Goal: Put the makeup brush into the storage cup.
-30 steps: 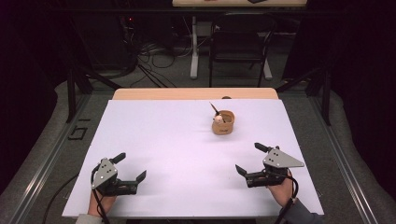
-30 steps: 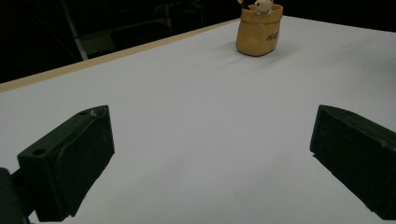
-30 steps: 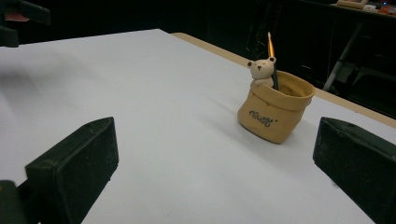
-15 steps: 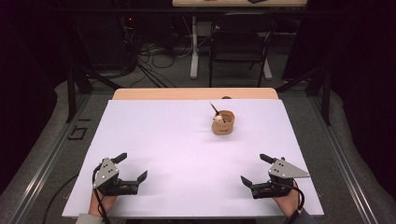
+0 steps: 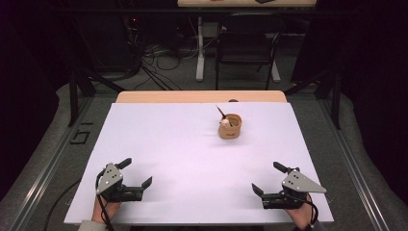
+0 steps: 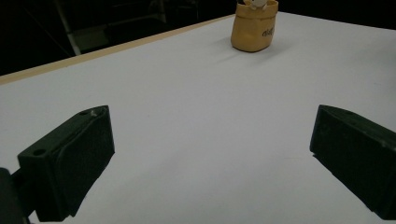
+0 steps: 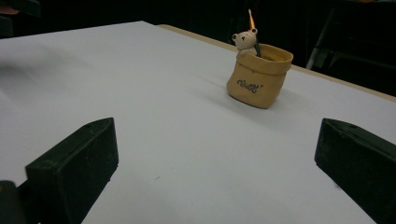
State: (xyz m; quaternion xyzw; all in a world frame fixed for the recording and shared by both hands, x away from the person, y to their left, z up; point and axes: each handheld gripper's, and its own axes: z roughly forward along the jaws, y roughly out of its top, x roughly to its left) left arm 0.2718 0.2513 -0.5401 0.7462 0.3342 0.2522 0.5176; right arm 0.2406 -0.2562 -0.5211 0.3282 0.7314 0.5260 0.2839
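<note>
A small tan sack-shaped pot (image 5: pixel 230 128) stands upright on the white table (image 5: pixel 173 144), right of centre toward the back. A little bear figure (image 7: pixel 243 40) peeks over its rim and a thin stick (image 7: pixel 252 24) leans out of it. The pot also appears far off in the left gripper view (image 6: pixel 253 27) and closer in the right gripper view (image 7: pixel 258 79). My left gripper (image 5: pixel 135 173) rests open near the front left edge. Near the front right edge, my right gripper (image 5: pixel 268 178) is open too. Nothing lies between either pair of jaws.
A wooden strip (image 5: pixel 202 96) borders the table's far edge. Beyond it stand a dark chair (image 5: pixel 246 45), table legs and cables on the floor. Metal rails (image 5: pixel 358 173) run along both sides of the table.
My right gripper has drawn back toward the front edge and slightly right. The left gripper has barely moved. The pot stays put.
</note>
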